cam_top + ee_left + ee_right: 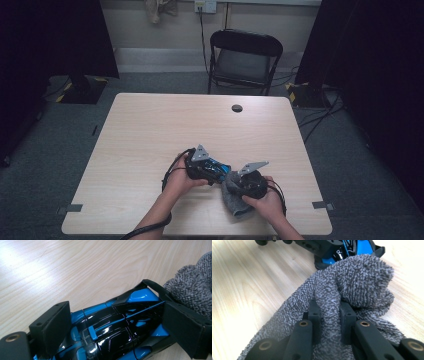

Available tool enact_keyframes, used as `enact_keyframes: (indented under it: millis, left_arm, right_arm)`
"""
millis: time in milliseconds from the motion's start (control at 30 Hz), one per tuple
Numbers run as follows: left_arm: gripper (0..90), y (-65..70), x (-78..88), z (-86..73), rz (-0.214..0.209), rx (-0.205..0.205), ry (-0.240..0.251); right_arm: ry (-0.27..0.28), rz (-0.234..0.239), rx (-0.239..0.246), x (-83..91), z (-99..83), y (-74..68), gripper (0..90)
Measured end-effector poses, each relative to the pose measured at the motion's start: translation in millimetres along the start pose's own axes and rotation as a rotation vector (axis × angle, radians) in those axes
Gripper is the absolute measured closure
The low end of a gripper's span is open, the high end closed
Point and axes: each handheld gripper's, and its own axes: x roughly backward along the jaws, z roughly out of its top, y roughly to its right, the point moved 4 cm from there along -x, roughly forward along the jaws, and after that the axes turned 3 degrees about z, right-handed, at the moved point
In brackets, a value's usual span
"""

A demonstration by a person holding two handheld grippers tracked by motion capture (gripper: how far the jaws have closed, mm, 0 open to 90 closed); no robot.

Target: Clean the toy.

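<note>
A glossy blue-and-black toy car [117, 325] lay on the light wooden table [150, 130], near its front edge, clamped across its body between the two black jaws of the left gripper [202, 167]. The jaws stood wide, one pad on each flank of the car. Against the car's far end pressed a grey terry cloth [352, 287], bunched into a fold and pinched between the nearly closed jaws of the right gripper [330, 315]. In the high view the cloth hung under that gripper and touched the table. Both hands came in low from the front edge, the grippers angled toward each other and almost meeting.
</note>
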Motion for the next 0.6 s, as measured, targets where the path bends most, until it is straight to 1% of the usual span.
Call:
enact_keyframes:
  millis: [167,267,367,467,600]
  left_arm:
    - [8.7,0.1,0.0,-0.4,0.0,0.003,0.006]
    - [8.7,-0.1,0.1,-0.3,0.001,0.002,0.003]
    - [8.7,-0.2,0.1,-0.7,0.001,0.002,0.008]
    - [8.7,-0.1,0.1,-0.8,0.0,0.003,0.01]
    - [8.7,0.1,0.0,-0.8,0.0,0.004,0.012]
  right_arm:
    - [0.0,0.016,0.003,-1.0,-0.3,-3.3,76.3]
    - [-0.001,0.026,0.013,-2.6,0.3,-7.6,76.3]
    - [-0.001,0.029,0.006,-3.0,0.3,-9.3,76.3]
    - [0.002,0.045,0.01,-3.6,0.2,-11.2,76.3]
    - [-0.001,0.068,0.03,-3.8,0.1,-16.9,76.3]
